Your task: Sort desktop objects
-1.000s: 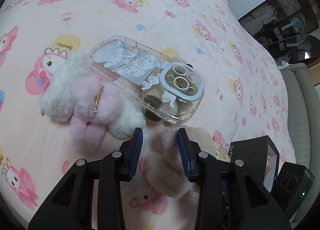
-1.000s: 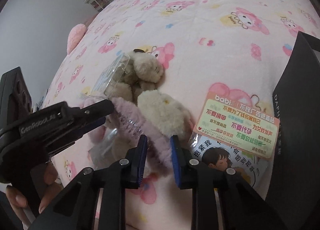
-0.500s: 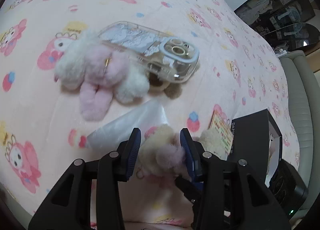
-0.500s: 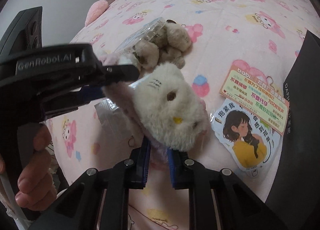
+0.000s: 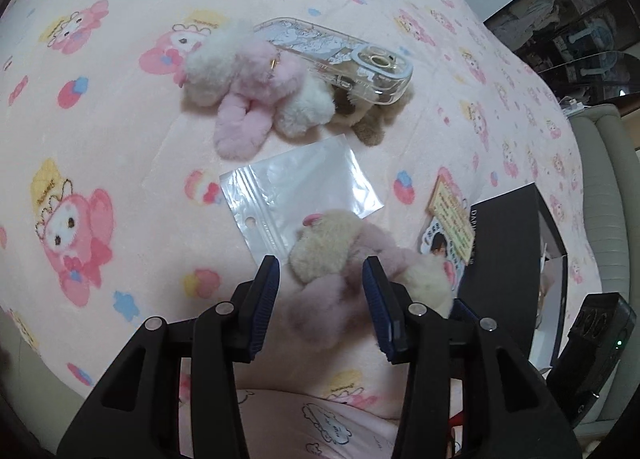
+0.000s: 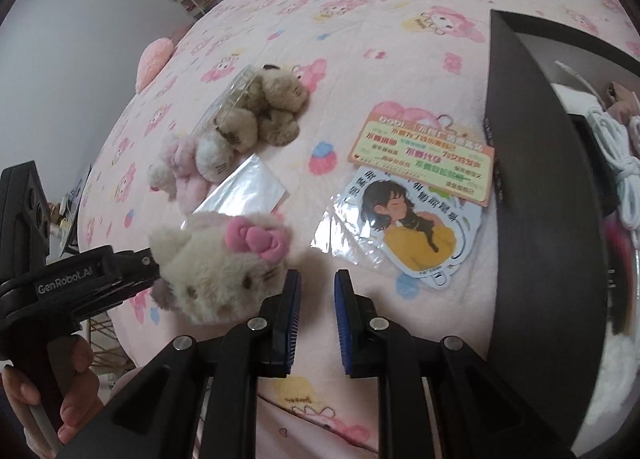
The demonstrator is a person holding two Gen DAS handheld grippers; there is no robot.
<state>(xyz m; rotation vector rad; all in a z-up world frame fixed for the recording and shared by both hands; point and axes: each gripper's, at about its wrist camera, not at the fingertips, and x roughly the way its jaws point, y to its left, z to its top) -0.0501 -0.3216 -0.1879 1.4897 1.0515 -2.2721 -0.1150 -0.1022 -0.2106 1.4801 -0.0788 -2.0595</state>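
Plush toy sorting on a pink cartoon-print bedspread [image 5: 120, 119], seen from my two wrist cameras.

Left wrist view: the left gripper [image 5: 324, 291] stands at 6 o'clock, fingers half apart. Between them sits the cream cat plush with a pink bow and pink fluffy body [image 5: 328, 251]. I cannot tell whether the pads press on it or merely flank it. Just past it, toward 12 o'clock, lies a clear flat zip bag [image 5: 300, 187]. Beyond that, a fluffy white-and-pink plush [image 5: 256, 87] touches a clear cartoon-print phone case [image 5: 336, 55].

Right wrist view: the right gripper [image 6: 316, 299] is at 6 o'clock, fingers narrow with an empty gap between them. The cat plush is just beside its left finger, at 9 o'clock, against the tip of the other gripper, whose handle is held by a person's hand [image 6: 60, 391] at 8 o'clock. A brown bear-like plush [image 6: 276, 107] lies at 11 o'clock. An orange printed card [image 6: 424, 155] overlaps a bagged sticker of a girl in yellow [image 6: 408, 227], near centre. A black open box [image 6: 540, 179] fills 3 o'clock, with a white cord [image 6: 616, 163] inside.

My judgement: sorting is at an early stage. The box holds little that I can make out. Three plush toys, case, bag, card and sticker all remain outside it.
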